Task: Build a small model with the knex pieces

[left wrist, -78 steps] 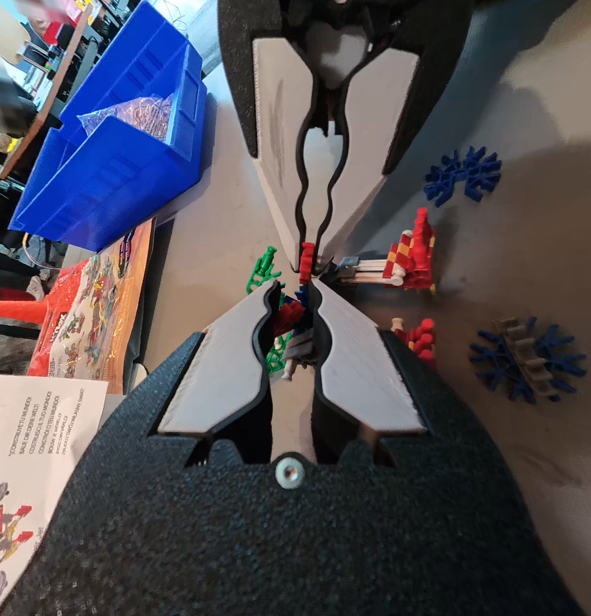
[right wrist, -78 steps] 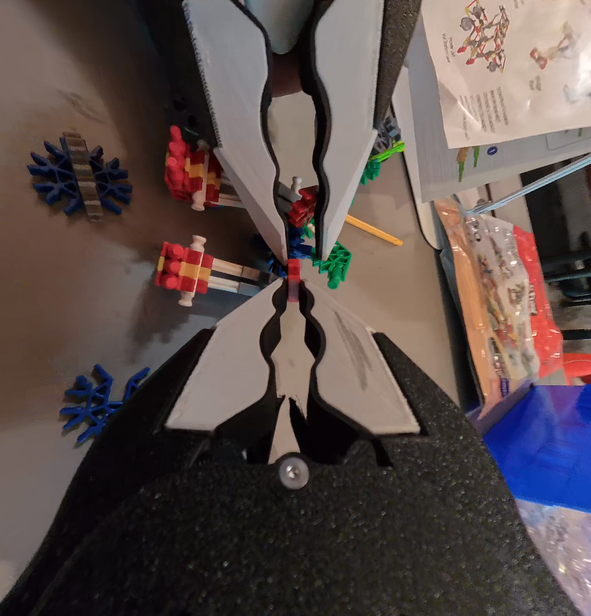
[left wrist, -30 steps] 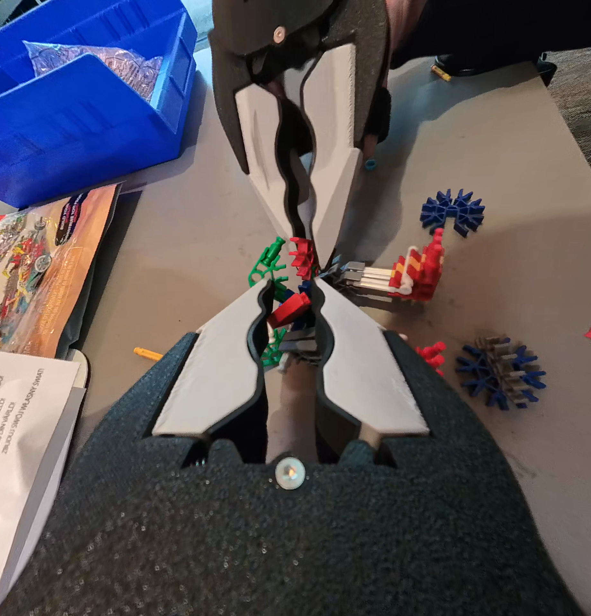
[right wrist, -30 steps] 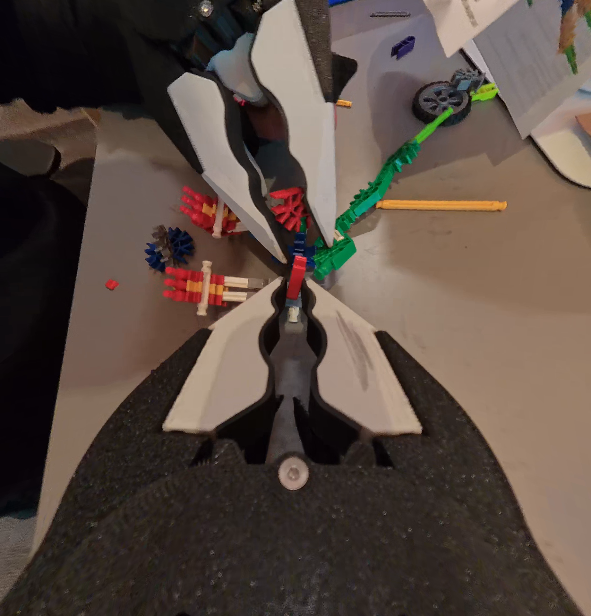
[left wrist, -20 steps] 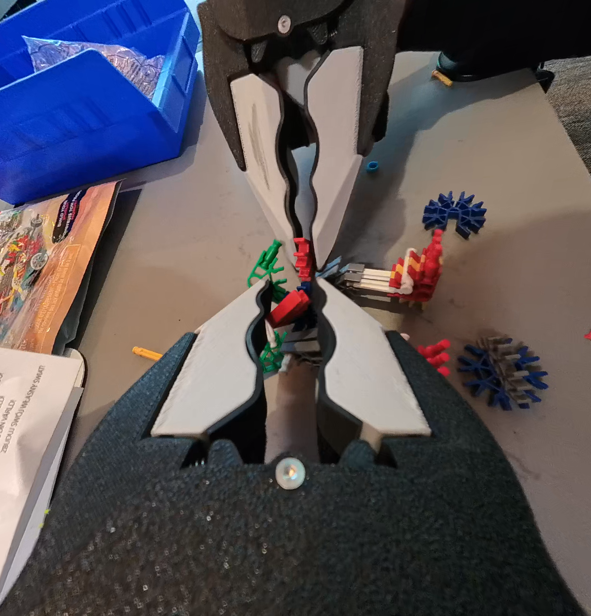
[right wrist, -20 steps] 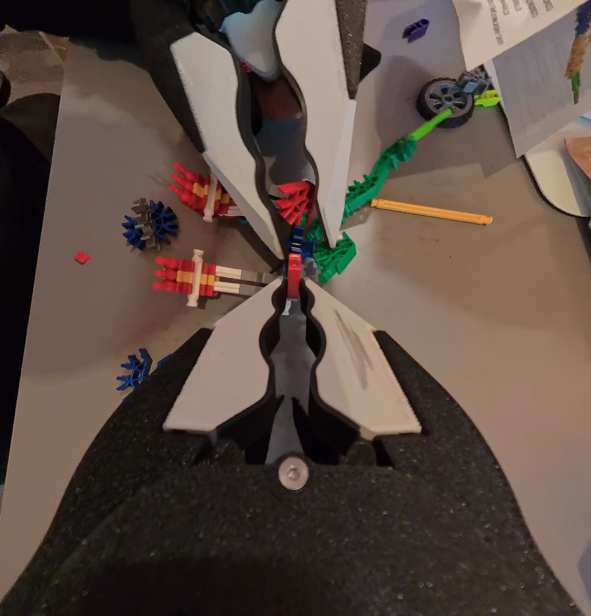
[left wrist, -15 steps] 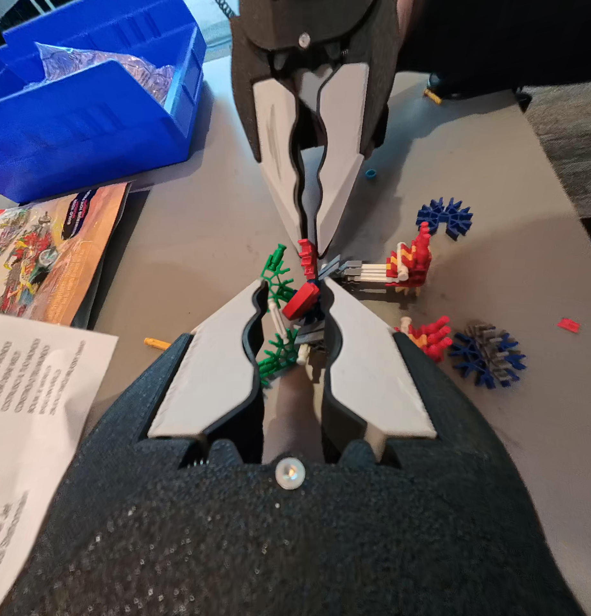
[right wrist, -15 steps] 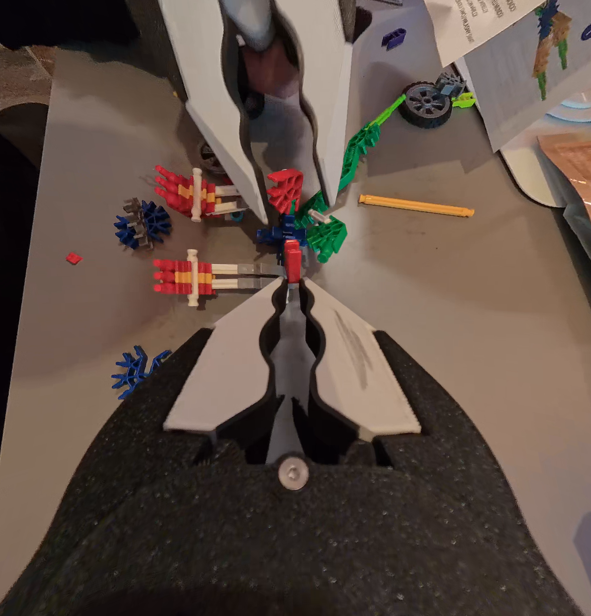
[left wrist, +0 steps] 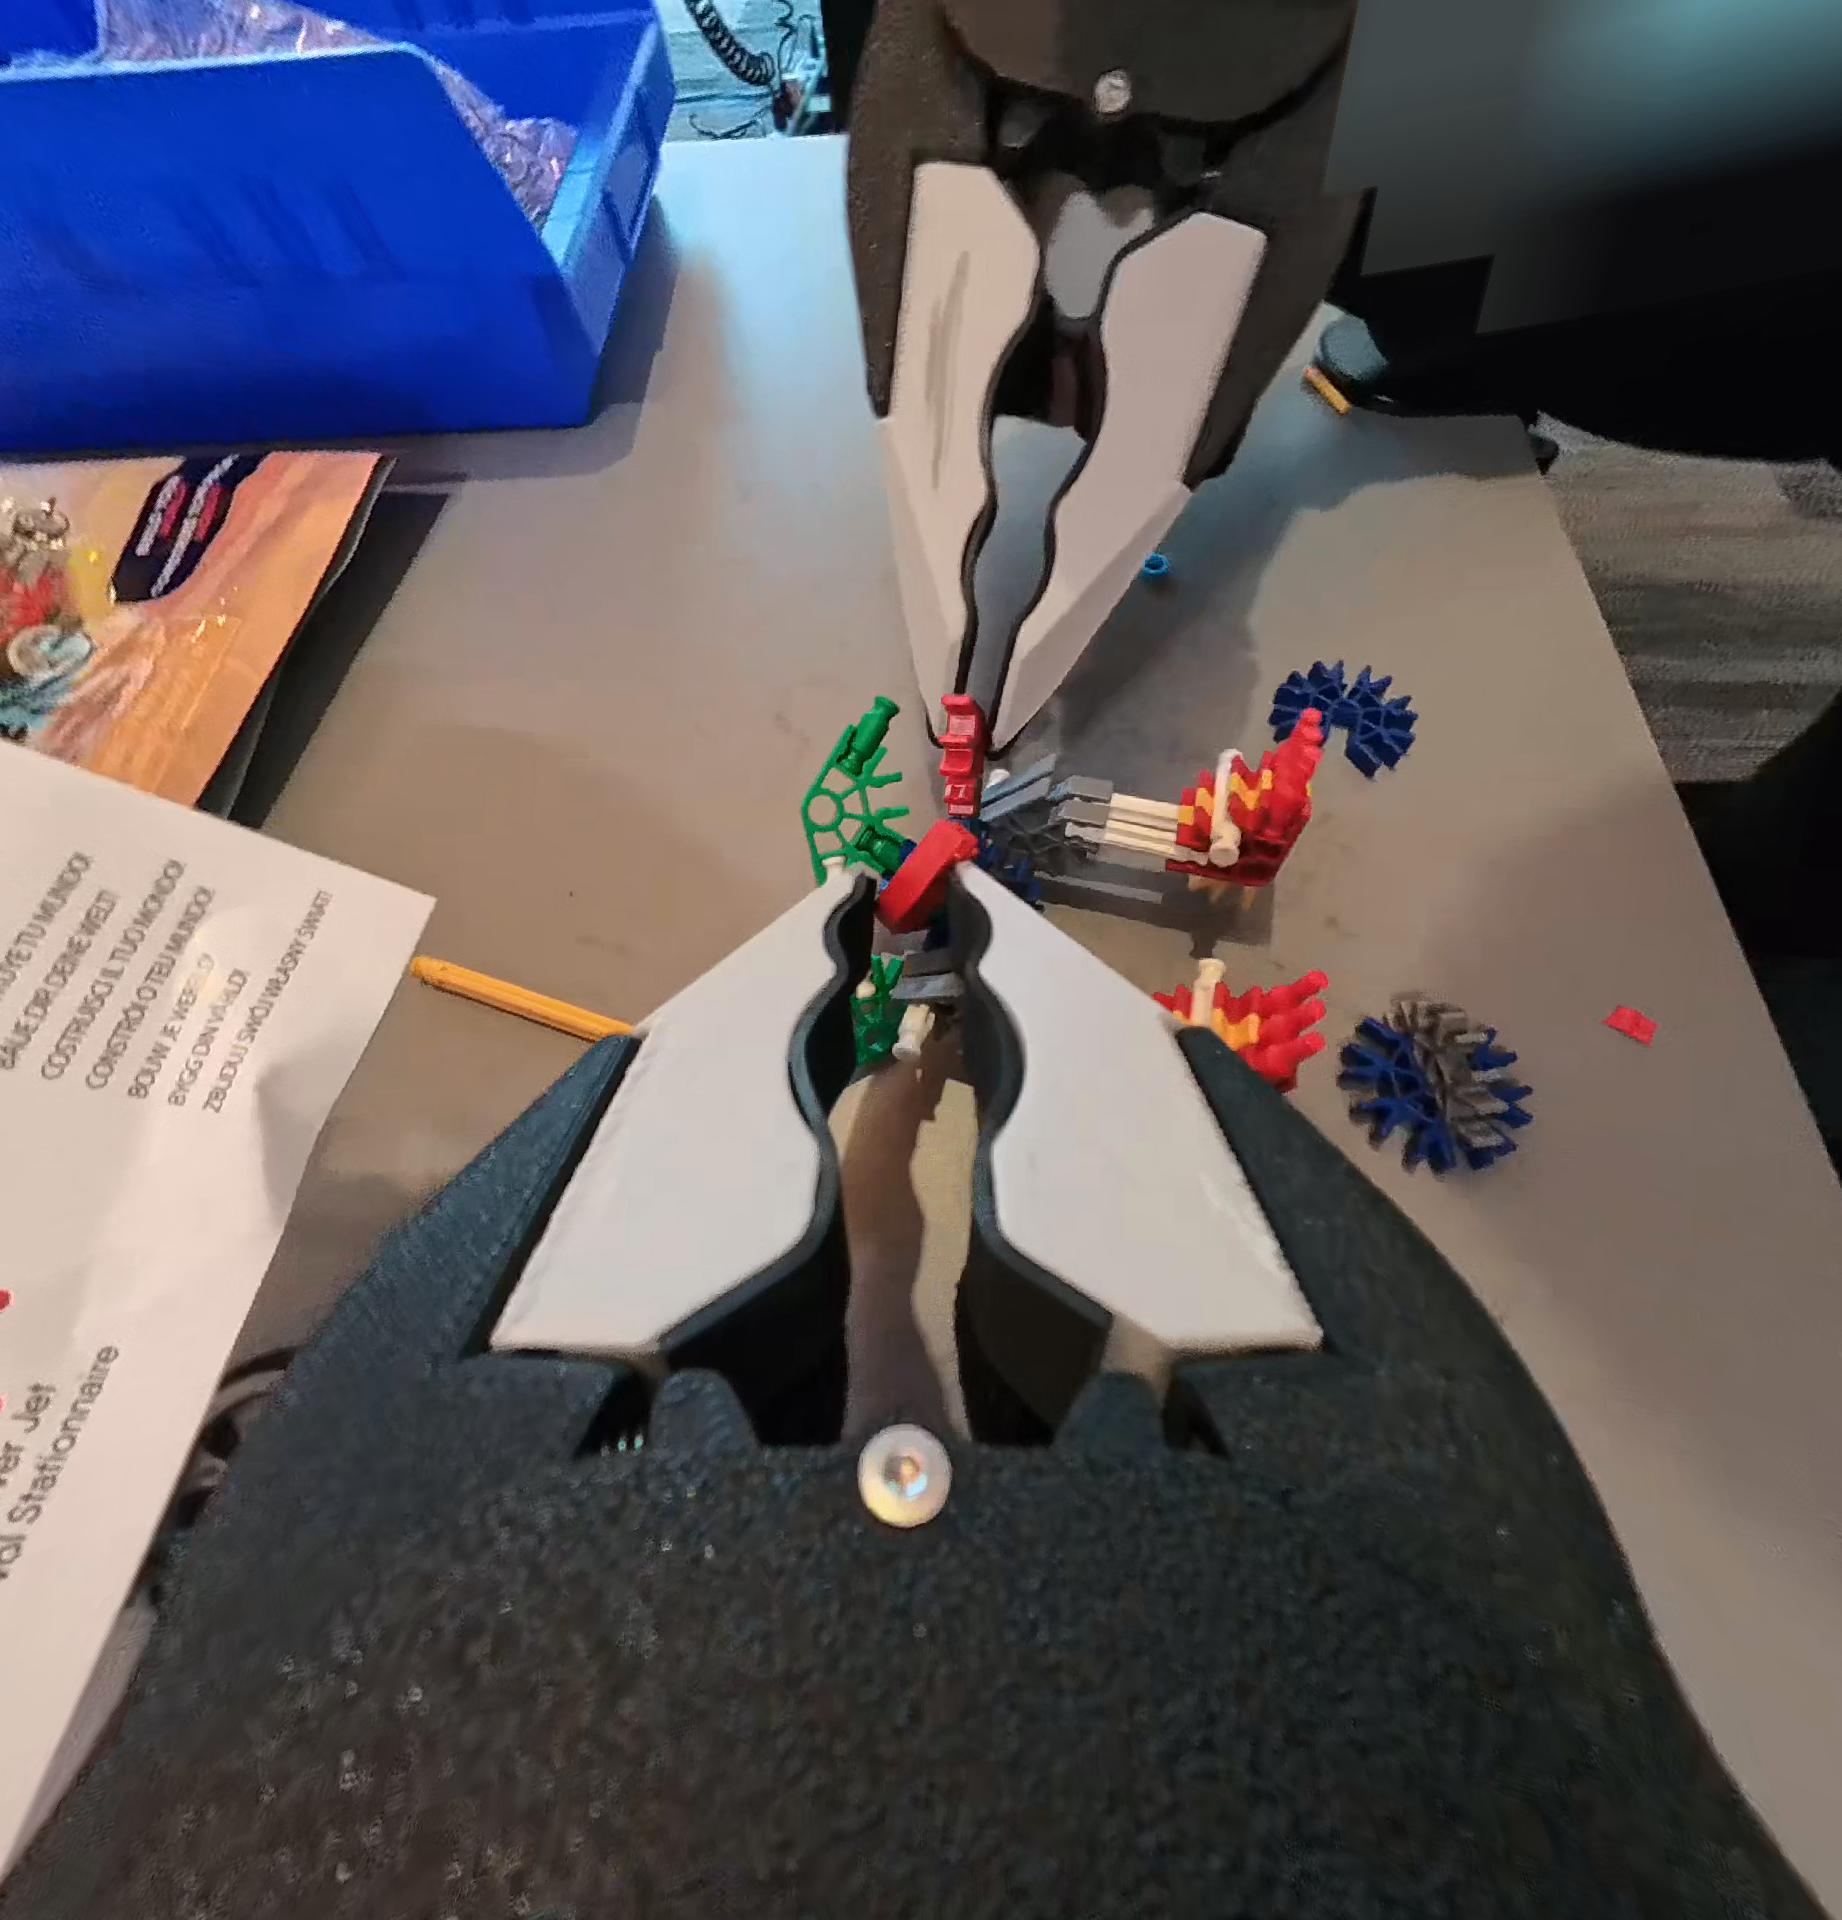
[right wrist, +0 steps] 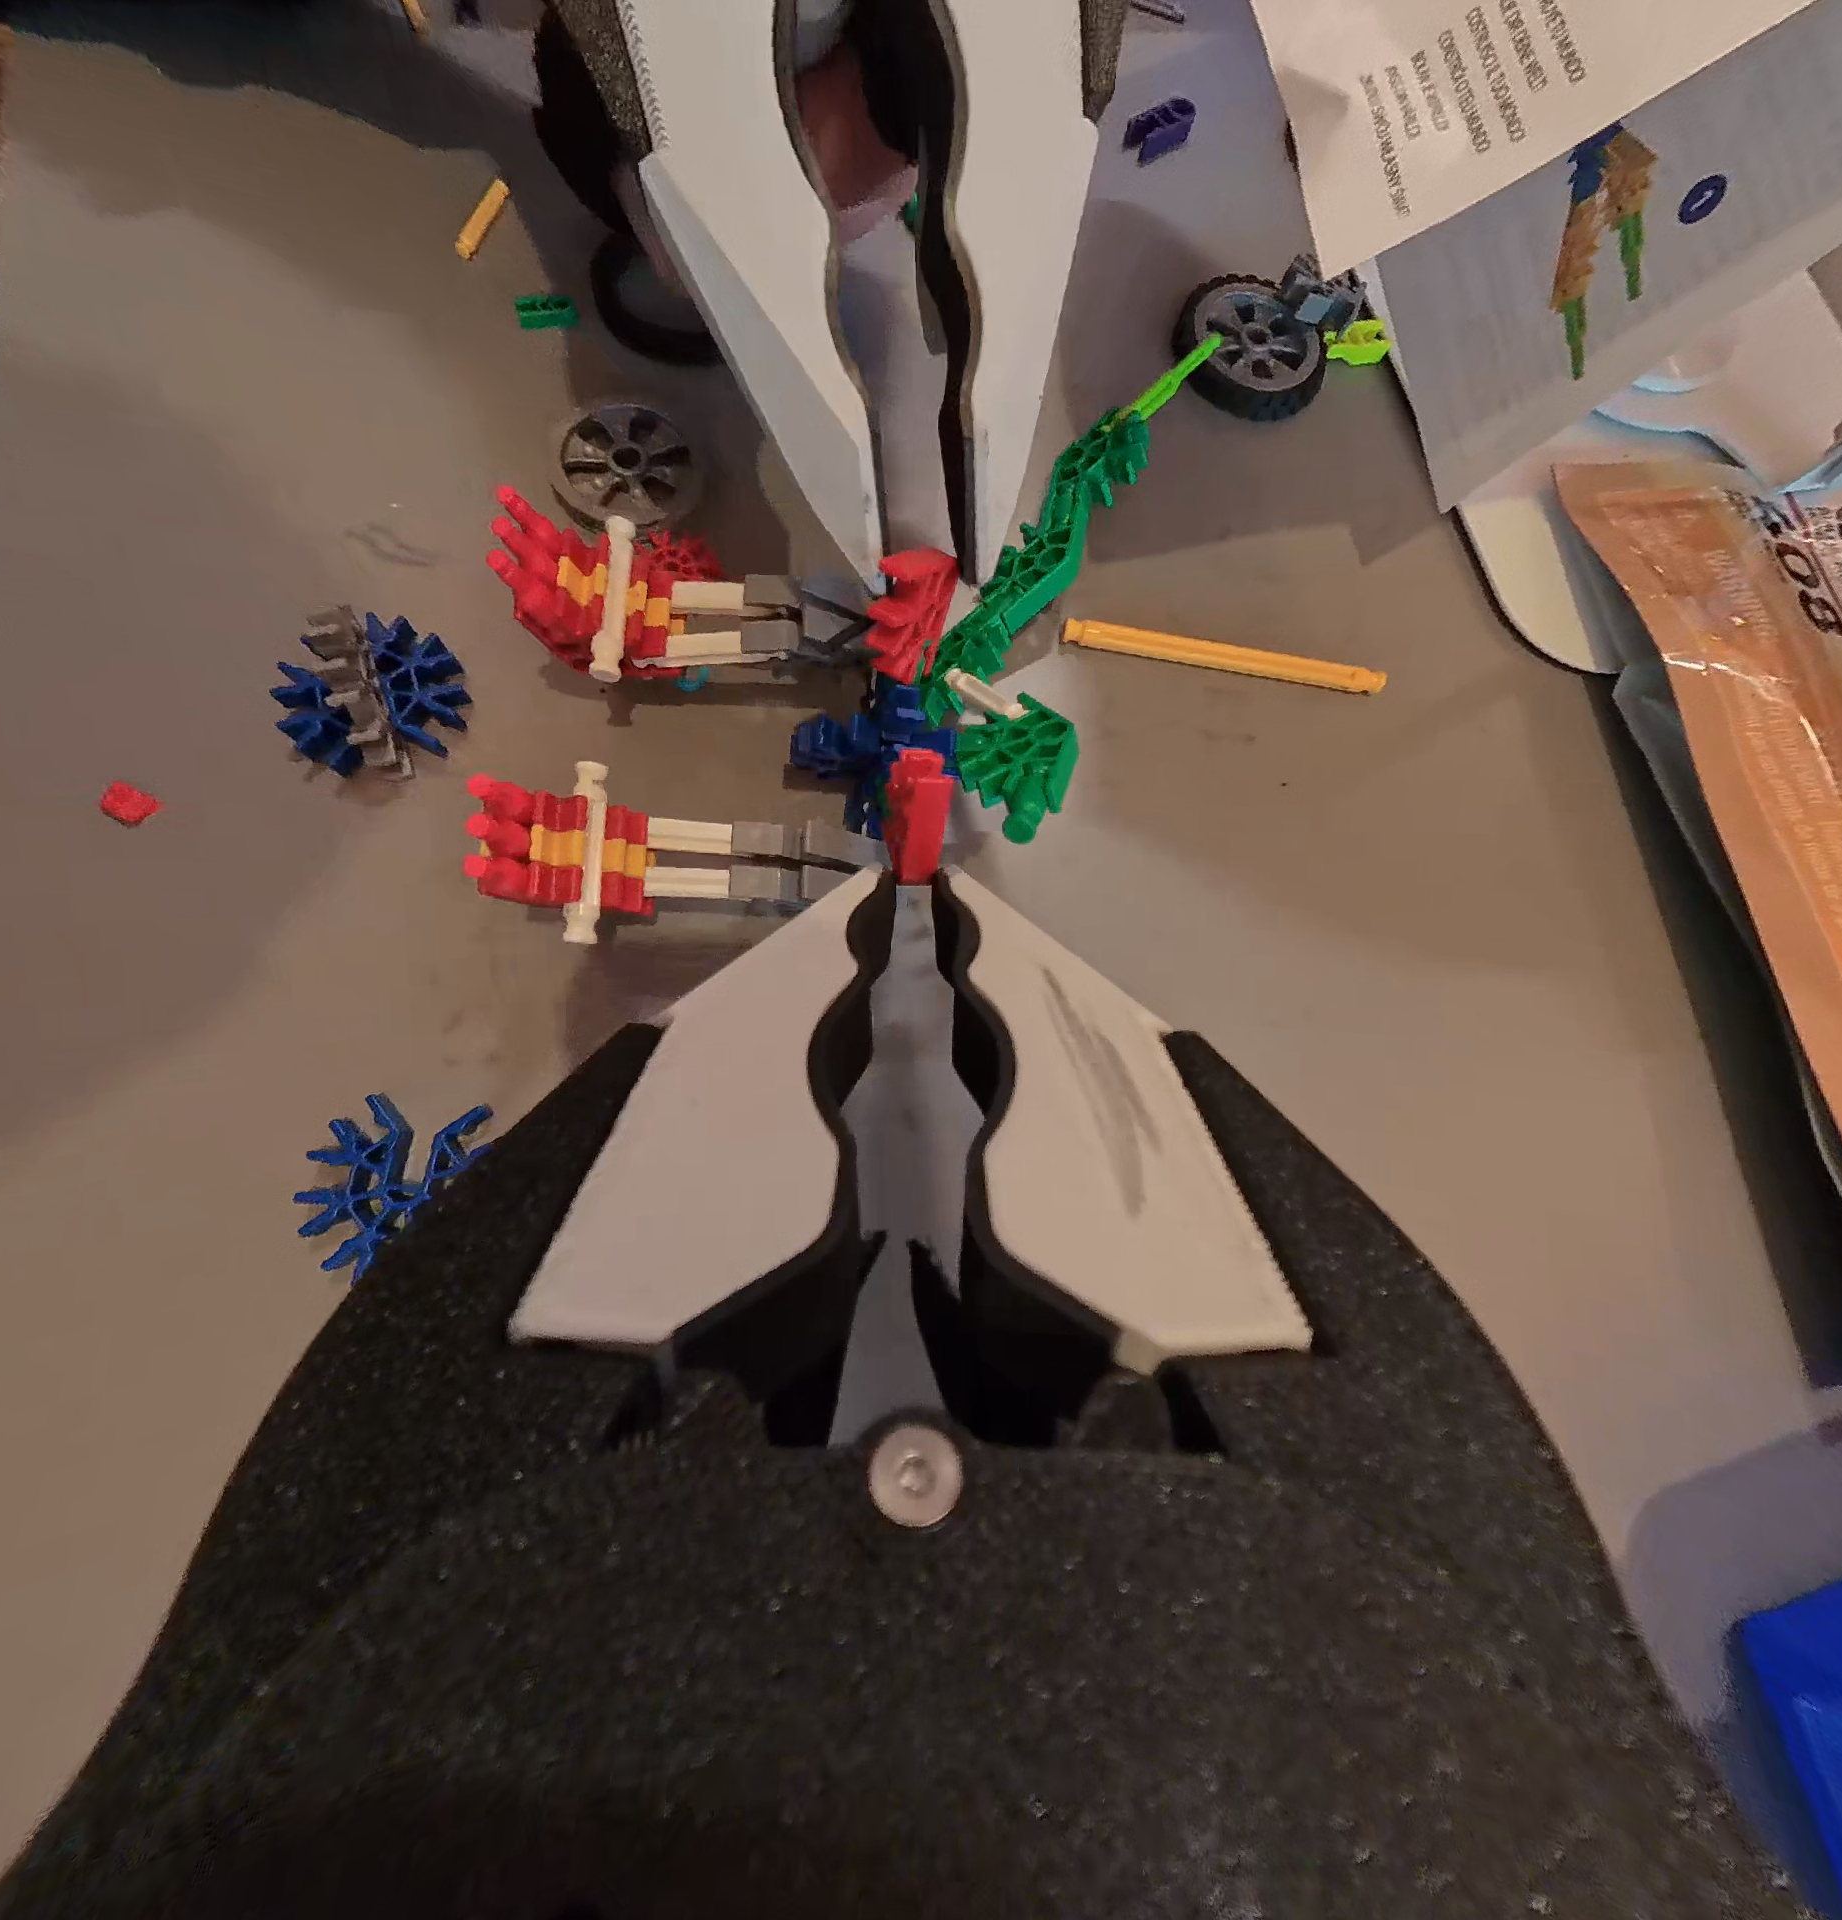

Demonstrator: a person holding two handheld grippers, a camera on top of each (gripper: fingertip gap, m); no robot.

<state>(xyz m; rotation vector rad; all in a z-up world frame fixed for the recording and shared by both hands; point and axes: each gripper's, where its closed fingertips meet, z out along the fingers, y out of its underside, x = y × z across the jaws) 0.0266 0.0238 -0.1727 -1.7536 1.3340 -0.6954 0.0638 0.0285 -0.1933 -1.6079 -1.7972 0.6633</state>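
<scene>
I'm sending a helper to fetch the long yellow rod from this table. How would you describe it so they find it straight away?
Start at the white booklet at the table's edge, then look toward the green toy arm. The yellow rod lies flat and alone on the bare grey top between them. It is far longer than the short yellow stub across the table, and joined to nothing.

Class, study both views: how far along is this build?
Done: two red-and-yellow arms and a green chain look joined to the blue hub. In hand: left tool and right tool each clamp a red connector on it. Remaining: yellow rod, grey wheel and blue connectors lie loose.
</scene>
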